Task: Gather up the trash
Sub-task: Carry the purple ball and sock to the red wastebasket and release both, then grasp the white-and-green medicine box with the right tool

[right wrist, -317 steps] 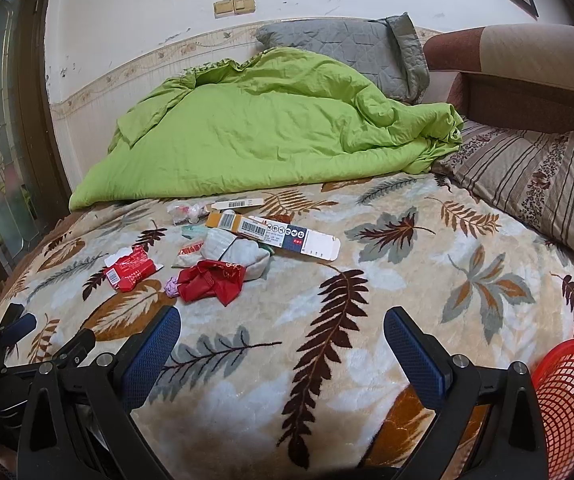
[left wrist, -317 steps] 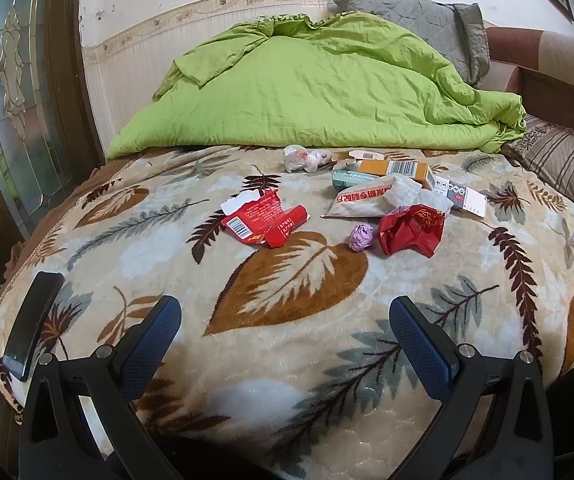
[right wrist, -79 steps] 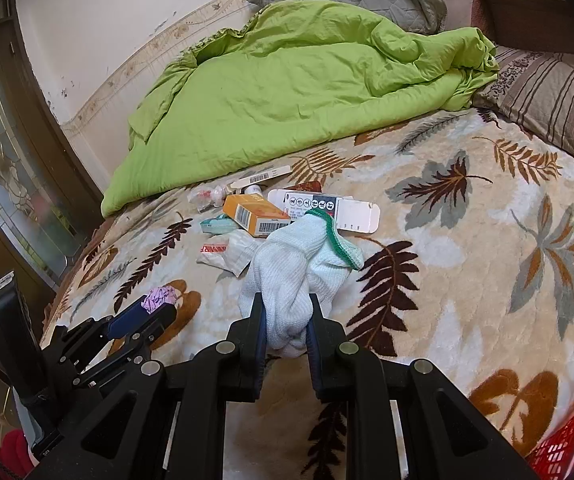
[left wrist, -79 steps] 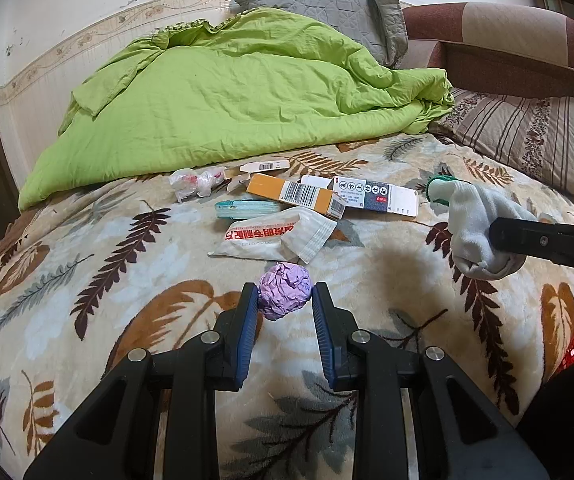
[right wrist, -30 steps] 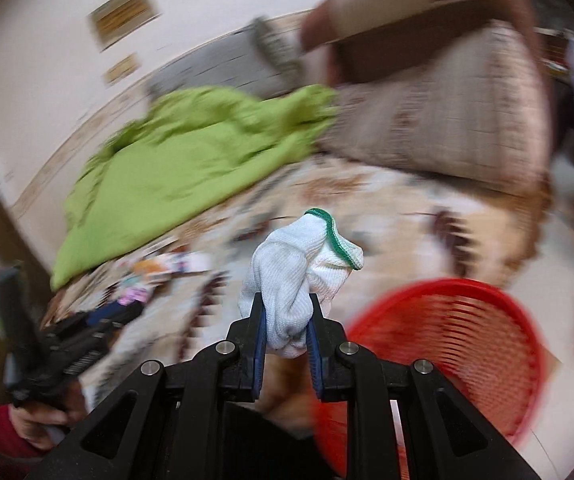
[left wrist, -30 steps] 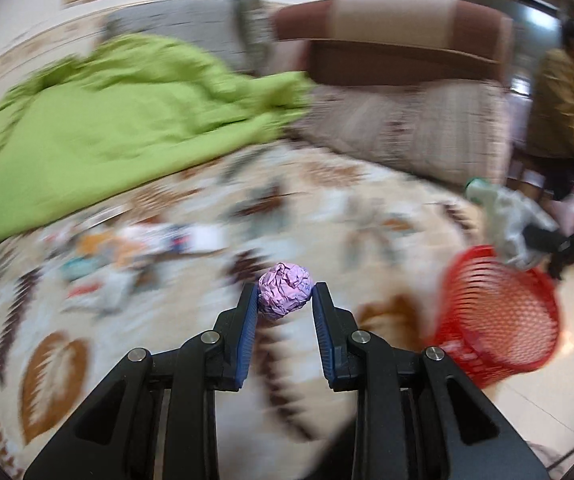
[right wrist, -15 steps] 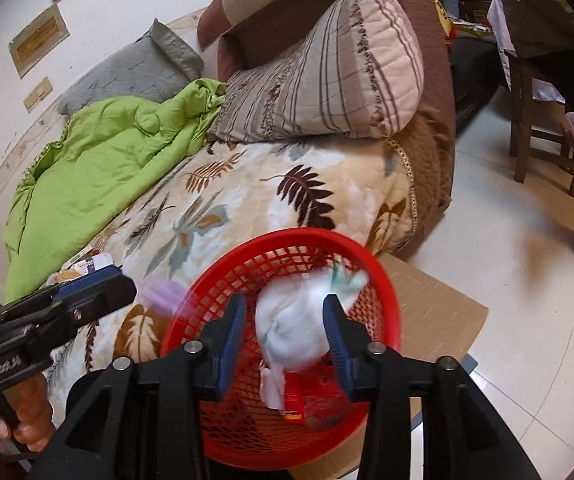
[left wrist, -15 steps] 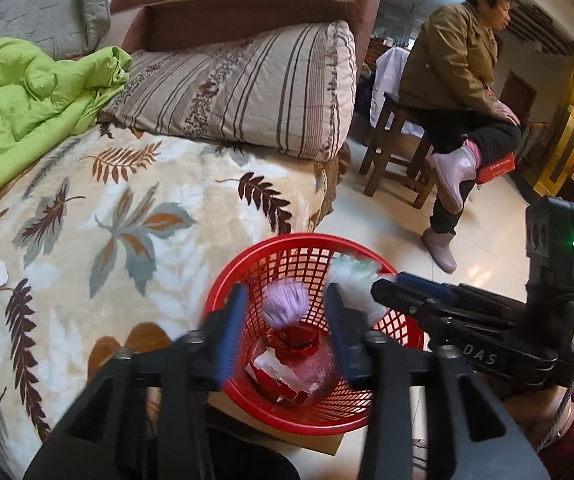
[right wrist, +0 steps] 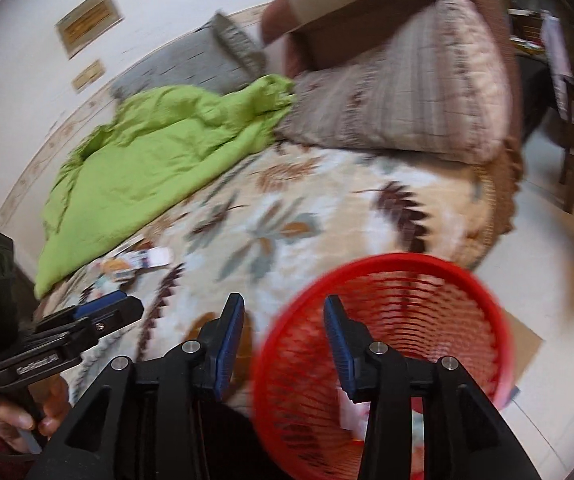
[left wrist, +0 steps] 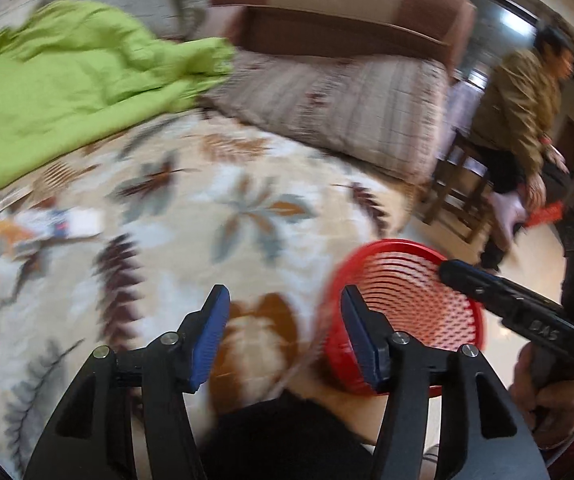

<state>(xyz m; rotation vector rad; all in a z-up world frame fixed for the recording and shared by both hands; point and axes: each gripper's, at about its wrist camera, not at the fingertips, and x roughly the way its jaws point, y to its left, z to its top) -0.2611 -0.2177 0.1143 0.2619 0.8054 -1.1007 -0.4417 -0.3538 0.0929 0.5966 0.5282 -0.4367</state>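
Grippers, left (left wrist: 285,330) and right (right wrist: 283,340), gape empty. Red basket (right wrist: 467,280) stands upright, mouth up, just ahead-right of both. Blurred trash (left wrist: 27,232) lies far ahead-left.

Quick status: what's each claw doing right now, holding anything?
Left claw: open, holding nothing.
Right claw: open, holding nothing, by the red basket.

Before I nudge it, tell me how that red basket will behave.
The red basket looks like thin open plastic mesh, so probably light and apt to slide or tip. It appears to stand on flat cardboard, which may let it skid.
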